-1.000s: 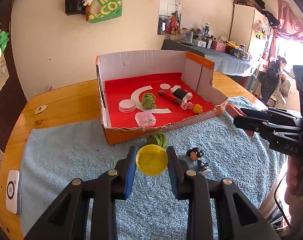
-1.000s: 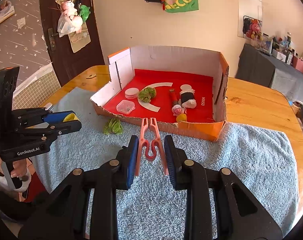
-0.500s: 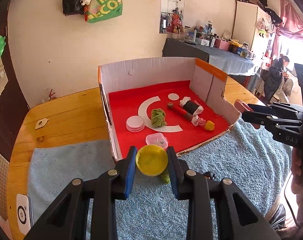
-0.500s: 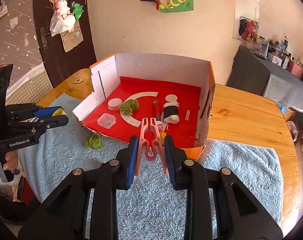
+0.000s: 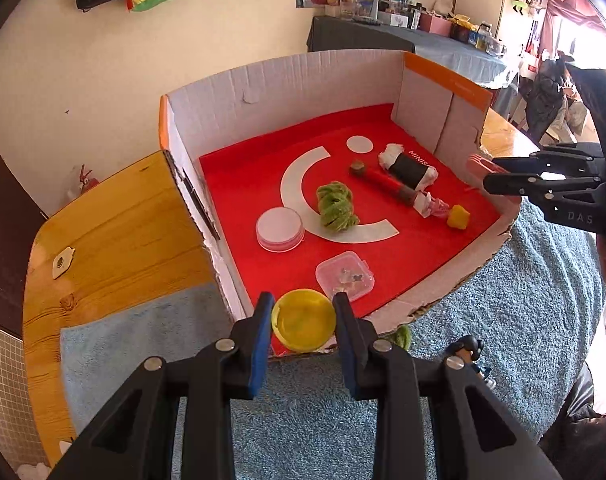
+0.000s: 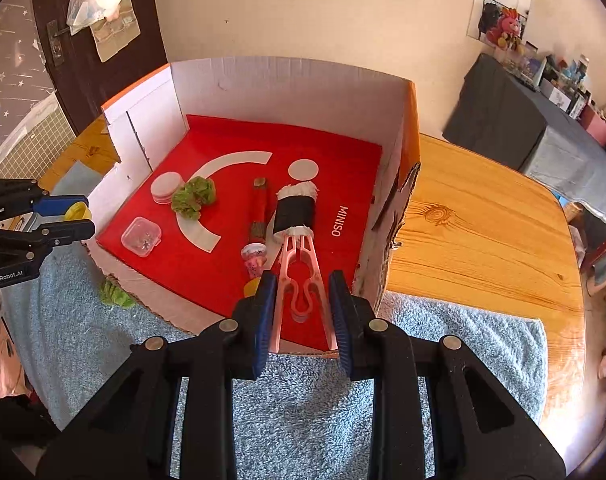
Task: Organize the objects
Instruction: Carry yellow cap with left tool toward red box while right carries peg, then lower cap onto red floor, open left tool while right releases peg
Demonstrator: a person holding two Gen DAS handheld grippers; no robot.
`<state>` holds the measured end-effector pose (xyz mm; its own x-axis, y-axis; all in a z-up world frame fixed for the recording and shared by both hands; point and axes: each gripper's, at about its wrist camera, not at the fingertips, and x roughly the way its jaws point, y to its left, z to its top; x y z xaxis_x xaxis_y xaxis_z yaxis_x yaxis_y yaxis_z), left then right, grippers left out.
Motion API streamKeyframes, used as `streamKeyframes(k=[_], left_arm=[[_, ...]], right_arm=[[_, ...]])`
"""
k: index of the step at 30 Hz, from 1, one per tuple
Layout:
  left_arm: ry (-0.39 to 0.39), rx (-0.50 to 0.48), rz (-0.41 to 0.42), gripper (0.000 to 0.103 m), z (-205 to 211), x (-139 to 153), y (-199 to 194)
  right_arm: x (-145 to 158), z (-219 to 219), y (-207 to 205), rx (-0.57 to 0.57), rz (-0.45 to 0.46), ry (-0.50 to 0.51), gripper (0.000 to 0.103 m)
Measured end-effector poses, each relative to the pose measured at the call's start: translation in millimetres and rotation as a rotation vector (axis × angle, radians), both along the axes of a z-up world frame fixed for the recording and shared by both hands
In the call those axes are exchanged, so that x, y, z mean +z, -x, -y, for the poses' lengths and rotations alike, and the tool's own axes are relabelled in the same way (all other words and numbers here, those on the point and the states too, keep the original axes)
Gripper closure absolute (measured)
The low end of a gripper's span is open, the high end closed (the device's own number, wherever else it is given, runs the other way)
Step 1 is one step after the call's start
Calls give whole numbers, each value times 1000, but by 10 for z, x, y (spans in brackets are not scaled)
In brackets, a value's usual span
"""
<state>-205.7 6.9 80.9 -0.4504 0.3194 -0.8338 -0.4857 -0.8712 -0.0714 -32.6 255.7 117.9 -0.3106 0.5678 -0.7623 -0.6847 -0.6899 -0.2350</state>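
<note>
My left gripper is shut on a round yellow lid, held over the near edge of the cardboard box with its red floor. Over the box's near right corner, my right gripper is shut on a pink clothes peg. Inside the box lie a green fuzzy clump, a white round lid, a clear small case, a red stick, a black-and-white roll and a yellow piece. The right gripper also shows at the right of the left wrist view.
A blue towel covers the wooden table in front of the box. On the towel lie a second green clump and a small figurine. A white tag rests on the bare wood at left.
Both grippers have moved forward toward the box, each still holding its object; they now hang over its near edge. The green clump and figurine on the towel slid back under the left gripper.
</note>
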Motion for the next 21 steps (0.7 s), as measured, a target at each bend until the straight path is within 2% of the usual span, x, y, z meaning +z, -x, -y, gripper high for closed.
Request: streamKeyframes(k=[8,12,21], left_arm=[[88,-73,78,72,-84,-155,162],[128,-106,81,72,-146,-184,166],[156,-146,125,72,-178,-225,237]], right_arm=[[-120,-160,142,-11,118,66,77],[-191,-219,182,-23,164,92,77],[-294,-265,228,-31,235,117,77]])
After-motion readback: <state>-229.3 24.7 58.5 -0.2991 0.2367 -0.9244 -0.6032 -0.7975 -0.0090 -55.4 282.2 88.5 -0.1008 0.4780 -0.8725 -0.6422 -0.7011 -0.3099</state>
